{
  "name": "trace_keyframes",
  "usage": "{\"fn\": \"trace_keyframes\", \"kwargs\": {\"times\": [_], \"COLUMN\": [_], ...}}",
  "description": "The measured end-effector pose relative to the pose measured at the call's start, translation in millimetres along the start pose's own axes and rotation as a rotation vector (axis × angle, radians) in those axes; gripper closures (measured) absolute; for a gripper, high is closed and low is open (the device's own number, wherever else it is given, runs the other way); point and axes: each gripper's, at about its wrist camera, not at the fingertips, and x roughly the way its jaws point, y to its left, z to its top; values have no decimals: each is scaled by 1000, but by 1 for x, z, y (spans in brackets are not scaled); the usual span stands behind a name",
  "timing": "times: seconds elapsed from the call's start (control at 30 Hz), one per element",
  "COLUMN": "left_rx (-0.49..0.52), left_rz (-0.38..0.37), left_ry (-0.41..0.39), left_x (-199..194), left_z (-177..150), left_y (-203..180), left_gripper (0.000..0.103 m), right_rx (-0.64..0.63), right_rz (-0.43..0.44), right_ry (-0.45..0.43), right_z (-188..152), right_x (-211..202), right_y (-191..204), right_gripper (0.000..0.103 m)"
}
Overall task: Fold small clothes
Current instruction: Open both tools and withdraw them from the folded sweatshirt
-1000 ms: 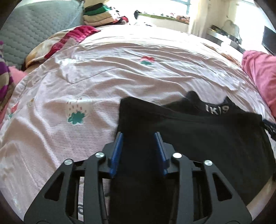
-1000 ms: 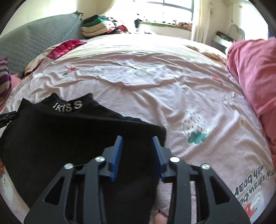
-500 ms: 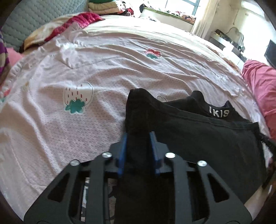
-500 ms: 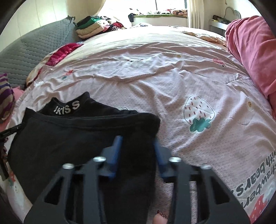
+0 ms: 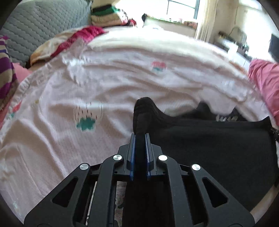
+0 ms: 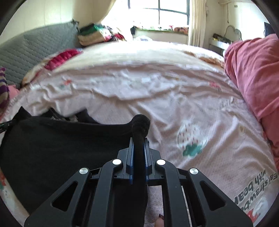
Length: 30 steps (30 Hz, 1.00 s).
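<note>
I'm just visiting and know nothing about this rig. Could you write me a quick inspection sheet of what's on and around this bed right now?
Surface: bed sheet, pale pink with cloud-and-rain prints, wrinkled.
Job's things: one black garment lying near the bed's front edge, white lettering on its far band, blurred.
Clutter: pink blanket at the right side; red and cream bedding at the far left; striped purple cloth at the left edge.
Grippers: left gripper shut on the garment's left corner; right gripper shut on its right corner; cloth bunches beyond each pair of pads.
Cables: nothing seen.
Surroundings: grey quilted headboard, stack of folded clothes, bright window, curtain.
</note>
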Motion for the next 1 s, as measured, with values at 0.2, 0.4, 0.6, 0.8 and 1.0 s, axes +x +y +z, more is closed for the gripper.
{"fn": "trace_keyframes", "kwargs": {"times": [0.2, 0.4, 0.6, 0.8, 1.0], "left_rx": [21, 23, 19, 2, -1], "left_rz": [34, 35, 49, 46, 44], "left_ry": [18, 40, 56, 72, 81], "left_x": [2, 2, 0, -5, -16], "left_z": [-6, -6, -7, -8, -7], "left_y": [1, 2, 5, 11, 12], "left_gripper": [90, 85, 71, 61, 46], "right_rx": [-19, -3, 69, 108, 139], "right_rz": [-73, -116, -104, -95, -51], "right_ry": [21, 35, 58, 58, 3], "right_z": [-8, -12, -15, -19, -18], "right_x": [6, 5, -1, -13, -37], "right_y": [4, 0, -12, -16, -11], "right_gripper": [85, 66, 50, 32, 18]}}
